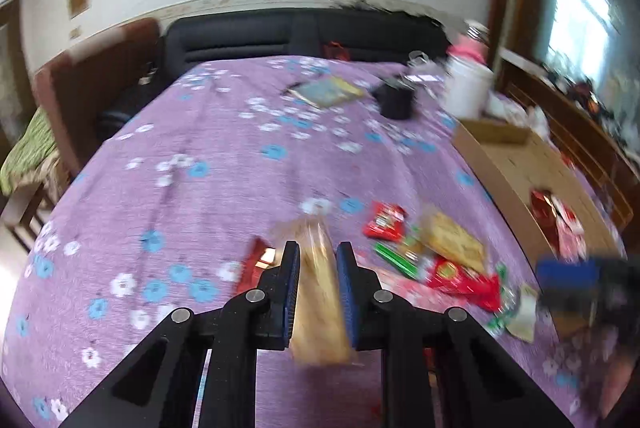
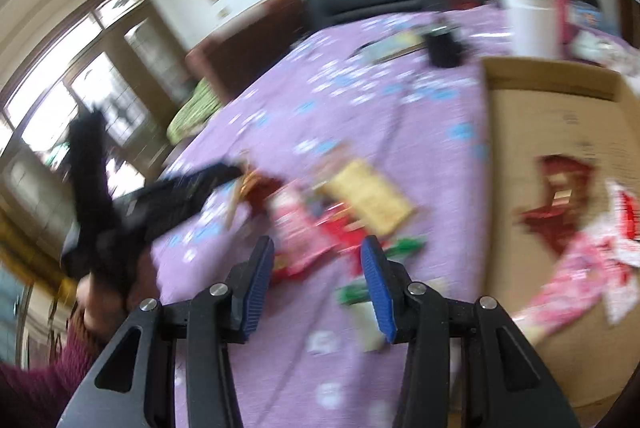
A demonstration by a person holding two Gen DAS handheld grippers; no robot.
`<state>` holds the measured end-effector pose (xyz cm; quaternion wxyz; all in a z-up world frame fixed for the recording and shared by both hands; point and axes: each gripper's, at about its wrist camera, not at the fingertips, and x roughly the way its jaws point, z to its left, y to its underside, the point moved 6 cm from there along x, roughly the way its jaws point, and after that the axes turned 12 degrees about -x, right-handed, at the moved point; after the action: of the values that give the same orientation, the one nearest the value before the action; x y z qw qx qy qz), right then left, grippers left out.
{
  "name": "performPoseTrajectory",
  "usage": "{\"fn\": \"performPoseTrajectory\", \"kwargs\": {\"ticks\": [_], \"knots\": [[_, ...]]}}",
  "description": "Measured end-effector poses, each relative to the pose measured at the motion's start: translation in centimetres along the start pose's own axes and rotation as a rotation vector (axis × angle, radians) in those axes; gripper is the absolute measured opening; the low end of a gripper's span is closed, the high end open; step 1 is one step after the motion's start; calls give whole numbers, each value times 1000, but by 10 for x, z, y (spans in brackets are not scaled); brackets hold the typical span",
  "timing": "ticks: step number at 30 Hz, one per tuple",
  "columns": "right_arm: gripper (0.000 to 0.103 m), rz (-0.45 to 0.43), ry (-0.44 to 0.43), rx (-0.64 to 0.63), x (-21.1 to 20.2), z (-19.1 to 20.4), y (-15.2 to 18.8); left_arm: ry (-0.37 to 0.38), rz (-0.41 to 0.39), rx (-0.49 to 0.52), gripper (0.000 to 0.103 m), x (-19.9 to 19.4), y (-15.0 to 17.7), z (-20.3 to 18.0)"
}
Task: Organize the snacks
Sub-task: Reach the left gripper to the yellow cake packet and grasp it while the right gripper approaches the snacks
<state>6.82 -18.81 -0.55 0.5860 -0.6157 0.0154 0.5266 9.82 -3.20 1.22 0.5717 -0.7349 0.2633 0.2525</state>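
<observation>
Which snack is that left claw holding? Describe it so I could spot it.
On the purple flowered tablecloth, left of the cardboard box, lies a heap of red and green packets. The left gripper pinches the tan clear-wrapped snack, the only one lifted.

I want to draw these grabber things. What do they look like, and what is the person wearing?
Each gripper, left and right, is matte black plastic with angular linkage arms, round silver pins at the joints, and two fingers faced with ribbed blue pads. No cables or markings show. The person's sleeve is maroon knit.
</observation>
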Motion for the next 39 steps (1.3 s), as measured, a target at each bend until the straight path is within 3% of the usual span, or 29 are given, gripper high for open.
{"fn": "performPoseTrajectory", "kwargs": {"ticks": [6, 9, 12, 16, 18, 24, 26, 29, 31, 33, 34, 35, 37, 39], "knots": [[44, 89, -84, -107, 30, 45, 14, -20, -11, -14, 19, 1, -5, 10], [44, 127, -94, -92, 40, 49, 18, -31, 3, -28, 20, 5, -5, 17], [44, 163, -117, -36, 49, 46, 17, -28, 29, -128, 19, 6, -12, 39], [44, 220, -48, -25, 62, 54, 15, -23, 27, -221, 19, 2, -18, 61], [44, 264, 50, -57, 74, 62, 13, -23, 21, -232, 19, -1, -19, 65], [45, 255, 245, -146, 85, 66, 5, -39, 51, -258, 19, 1, -18, 78], [45, 243, 261, -137, 88, 60, 3, -39, 69, -273, 20, 4, -17, 82], [45, 223, 210, -73, 85, 52, 2, -7, 91, -291, 20, 5, -16, 83], [51, 205, 160, -16, 83, 48, 0, 11, 102, -299, 27, 5, -15, 83], [57, 166, 114, 44, 80, 41, -2, 21, 112, -299, 48, 5, -15, 83], [57, 137, 99, 47, 81, 39, -3, 25, 114, -299, 50, 5, -14, 83], [55, 117, 99, 40, 81, 38, -4, 30, 117, -296, 50, 5, -14, 82], [42, 94, 119, 20, 80, 36, -4, 47, 136, -289, 50, 6, -11, 80], [42, 103, 102, -12, 78, 37, -2, 63, 151, -278, 50, 5, -8, 79]]}}
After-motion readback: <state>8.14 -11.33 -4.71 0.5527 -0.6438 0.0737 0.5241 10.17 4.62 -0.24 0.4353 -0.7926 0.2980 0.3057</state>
